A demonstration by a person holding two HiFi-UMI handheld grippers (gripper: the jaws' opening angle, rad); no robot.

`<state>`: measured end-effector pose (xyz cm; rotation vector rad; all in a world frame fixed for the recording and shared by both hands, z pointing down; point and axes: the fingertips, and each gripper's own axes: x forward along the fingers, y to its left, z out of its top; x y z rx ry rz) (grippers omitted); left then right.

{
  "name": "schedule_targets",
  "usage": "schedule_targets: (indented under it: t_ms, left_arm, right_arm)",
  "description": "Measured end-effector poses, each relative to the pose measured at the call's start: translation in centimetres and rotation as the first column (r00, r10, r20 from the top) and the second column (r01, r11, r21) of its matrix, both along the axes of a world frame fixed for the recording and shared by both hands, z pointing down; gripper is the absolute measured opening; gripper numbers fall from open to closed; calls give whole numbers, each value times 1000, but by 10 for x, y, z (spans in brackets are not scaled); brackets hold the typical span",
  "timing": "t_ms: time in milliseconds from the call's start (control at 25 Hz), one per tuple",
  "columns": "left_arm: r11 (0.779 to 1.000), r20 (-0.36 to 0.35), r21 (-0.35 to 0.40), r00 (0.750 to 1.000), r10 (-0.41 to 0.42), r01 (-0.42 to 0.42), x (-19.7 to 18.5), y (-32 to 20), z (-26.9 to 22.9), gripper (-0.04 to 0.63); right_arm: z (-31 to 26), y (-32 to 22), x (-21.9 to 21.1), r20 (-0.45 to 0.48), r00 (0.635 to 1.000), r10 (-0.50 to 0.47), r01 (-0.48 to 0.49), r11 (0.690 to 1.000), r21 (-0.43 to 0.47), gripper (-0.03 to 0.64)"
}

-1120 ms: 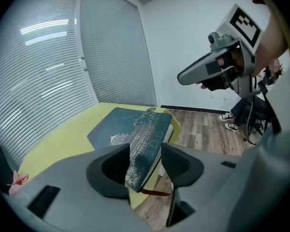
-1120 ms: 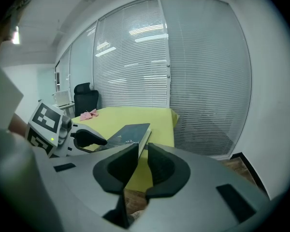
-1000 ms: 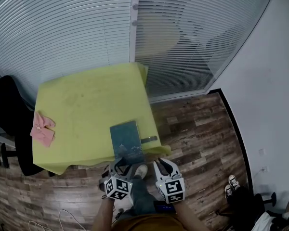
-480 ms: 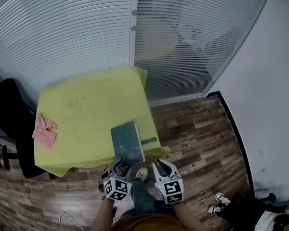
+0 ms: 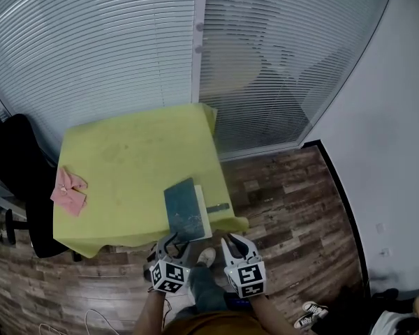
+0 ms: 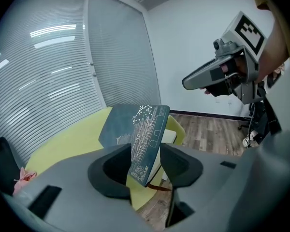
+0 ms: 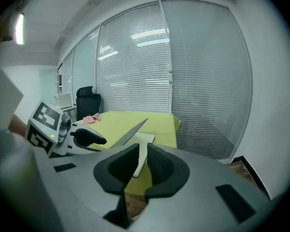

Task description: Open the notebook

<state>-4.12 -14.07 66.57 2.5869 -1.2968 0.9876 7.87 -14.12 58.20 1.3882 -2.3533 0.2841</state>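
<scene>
Room inventory, as I read it off the feeds.

- One table (image 5: 119,152) under a yellow-green cloth, standing on the floor (image 5: 286,208), which is dark wood plank.
- Behind the table I count two glazed panels with white slatted blinds (image 5: 91,54), let down.
- A white upright post (image 5: 200,40) splits the panels.
- At the picture's right, a plain white wall (image 5: 398,138) with black skirting (image 5: 335,175) along its foot.
- One black office chair (image 5: 14,166) at the table's left end.
- Ceiling strip lights (image 7: 148,34) show mirrored in the glass.

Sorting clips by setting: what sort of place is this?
Probably an office room: full-height window blinds, a black office chair, and a table draped in yellow.
</scene>
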Motion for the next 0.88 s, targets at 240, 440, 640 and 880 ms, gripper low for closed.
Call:
schedule_targets:
  t_ms: [240, 440, 640, 880]
  left_arm:
    - [1000, -6, 19, 1000, -20, 20, -6, 2, -7, 198]
    - [999, -10, 36, 999, -36, 37, -12, 4, -11, 193]
    - [998, -11, 48, 999, -51, 51, -18, 5, -16, 189]
    - [996, -18, 58, 997, -70, 71, -27, 8, -20, 184]
  right_arm:
    - [-4, 1, -1, 2, 1000, -4, 4, 1000, 8, 64]
    - [-6, 3, -5, 6, 1000, -10, 10, 1000, 16, 63]
    - [-10, 6, -9, 12, 1000, -11, 11, 1000, 22, 60]
    - [-13, 9, -12, 13, 1000, -15, 15, 999, 29, 60]
